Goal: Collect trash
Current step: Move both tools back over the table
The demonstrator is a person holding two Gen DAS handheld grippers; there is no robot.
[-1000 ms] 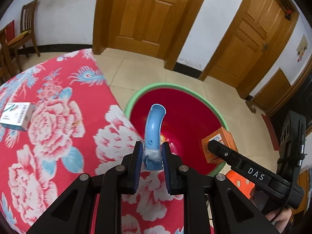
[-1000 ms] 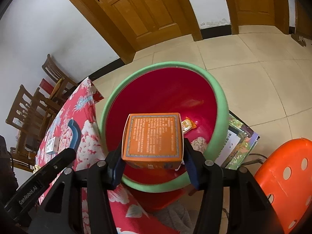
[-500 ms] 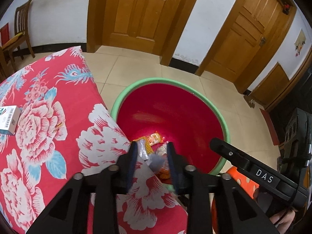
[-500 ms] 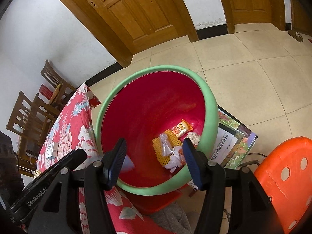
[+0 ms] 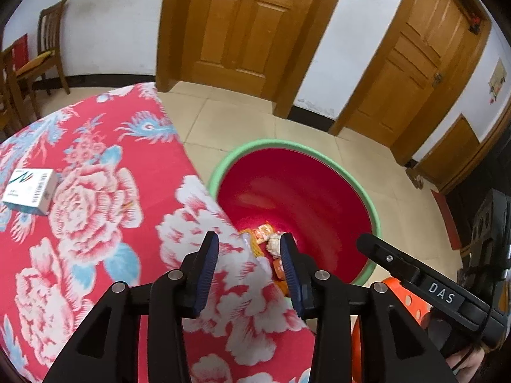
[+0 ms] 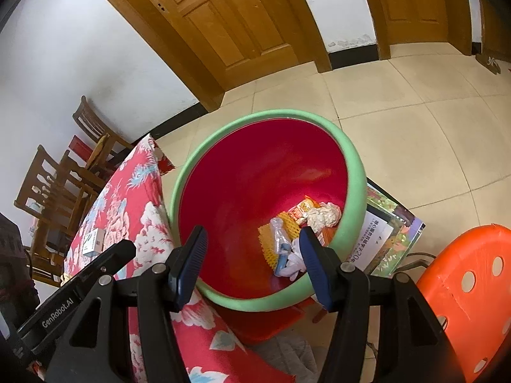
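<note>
A red bin with a green rim (image 5: 297, 145) (image 6: 271, 118) stands on the floor beside the table. In its bottom lies trash: an orange packet (image 6: 303, 209), crumpled paper (image 6: 324, 215), a yellow mesh (image 6: 271, 242), a blue curved piece (image 6: 282, 257) and an orange box (image 6: 329, 234). My left gripper (image 5: 250, 250) hangs over the table edge and the bin, its jaws opening with nothing between them. My right gripper (image 6: 252, 247) is open over the bin, empty. A small white box (image 5: 30, 191) (image 6: 92, 241) lies on the red flowered tablecloth (image 5: 95, 223).
An orange stool with holes (image 6: 472, 287) stands at the right, printed papers (image 6: 389, 239) lie on the floor behind the bin. Wooden chairs (image 6: 64, 172) stand past the table's far side. Wooden doors (image 5: 242, 28) line the wall. A person's hand (image 5: 469, 364) holds the right gripper.
The left gripper let go of the blue curved piece and the right gripper let go of the orange box; both now lie in the bin. Both jaws have widened.
</note>
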